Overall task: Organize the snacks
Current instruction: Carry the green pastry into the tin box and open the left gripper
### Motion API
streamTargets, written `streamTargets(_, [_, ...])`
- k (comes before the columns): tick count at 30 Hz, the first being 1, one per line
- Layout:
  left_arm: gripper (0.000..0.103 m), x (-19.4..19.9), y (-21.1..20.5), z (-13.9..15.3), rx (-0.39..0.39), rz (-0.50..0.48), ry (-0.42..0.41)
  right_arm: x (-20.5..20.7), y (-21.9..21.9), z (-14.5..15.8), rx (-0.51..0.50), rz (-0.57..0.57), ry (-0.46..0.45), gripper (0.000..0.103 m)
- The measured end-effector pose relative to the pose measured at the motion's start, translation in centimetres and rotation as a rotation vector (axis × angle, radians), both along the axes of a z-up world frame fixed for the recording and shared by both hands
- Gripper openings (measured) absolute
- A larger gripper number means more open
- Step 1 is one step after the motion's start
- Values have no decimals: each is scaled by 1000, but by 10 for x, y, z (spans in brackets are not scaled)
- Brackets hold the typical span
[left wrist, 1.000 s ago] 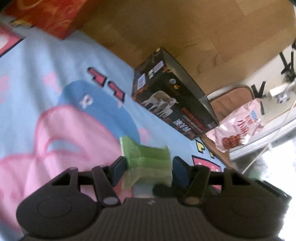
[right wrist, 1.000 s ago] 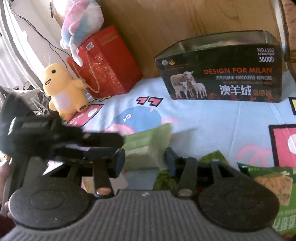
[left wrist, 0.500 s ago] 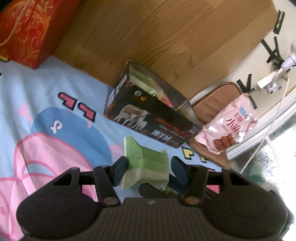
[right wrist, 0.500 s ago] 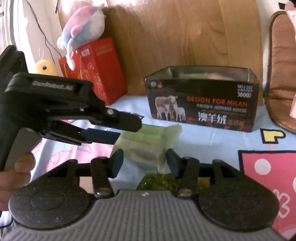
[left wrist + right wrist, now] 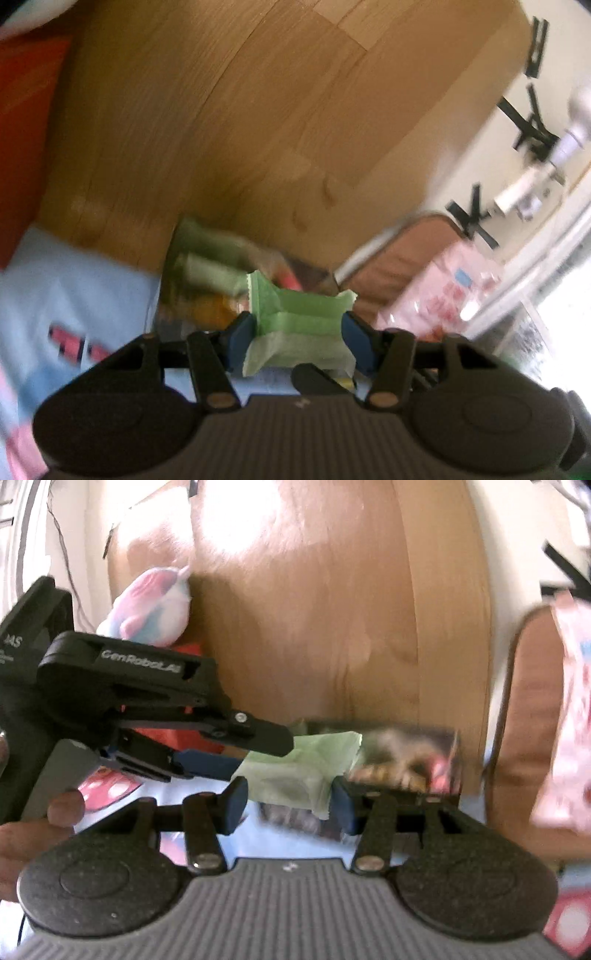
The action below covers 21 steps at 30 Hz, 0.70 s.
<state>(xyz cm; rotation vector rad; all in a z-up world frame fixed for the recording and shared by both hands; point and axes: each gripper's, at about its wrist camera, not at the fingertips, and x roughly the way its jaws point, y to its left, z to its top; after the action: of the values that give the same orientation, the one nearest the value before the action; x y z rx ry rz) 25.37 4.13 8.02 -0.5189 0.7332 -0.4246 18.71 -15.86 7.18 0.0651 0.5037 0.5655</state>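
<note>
My left gripper [image 5: 295, 332] is shut on a light green snack packet [image 5: 303, 310], held up in front of the open top of the dark box [image 5: 207, 280], where several snacks show as a blur. In the right wrist view the left gripper's fingers [image 5: 258, 733] reach in from the left and pinch a green packet [image 5: 295, 771]. My right gripper [image 5: 288, 805] has its pads against the lower part of that green wrapping. Whether this is the same packet or a second one, I cannot tell. The box [image 5: 406, 760] stands just behind.
A wooden board [image 5: 258, 129] rises behind the box. A red bag [image 5: 22, 147] and a plush toy [image 5: 155, 605] are at the left. A pink snack bag [image 5: 454, 295] lies on a brown seat [image 5: 406, 258] at the right. A hand [image 5: 33, 834] holds the left gripper's handle.
Both grippers have risen off the mat and come closer to the dark box, both still on green wrapping. The box's open top now shows in the left wrist view.
</note>
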Motion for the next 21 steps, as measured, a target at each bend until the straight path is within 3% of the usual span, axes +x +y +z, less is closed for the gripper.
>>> streamTargets(4, [59, 35, -2, -13, 70, 48, 30, 51, 11, -8, 4, 12, 75, 60])
streamTargets(6, [59, 37, 3, -20, 57, 56, 63, 65, 12, -16, 4, 21, 142, 63])
streamTargets(8, [59, 27, 12, -19, 35, 51, 29, 68, 0, -19, 45, 2, 163, 63])
streamTargets(11, [59, 20, 21, -15, 98, 111, -7, 60, -38, -15, 160, -72, 143, 63])
streamTargets(14, [60, 28, 28, -26, 99, 155, 51, 59, -73, -18, 212, -196, 157, 63])
streamTargets(16, [60, 35, 28, -36, 106, 168, 80, 64, -92, -27, 251, -258, 220, 63])
streamTargets(21, [55, 43, 22, -59, 129, 149, 154, 72, -101, -54, 276, -267, 363, 63])
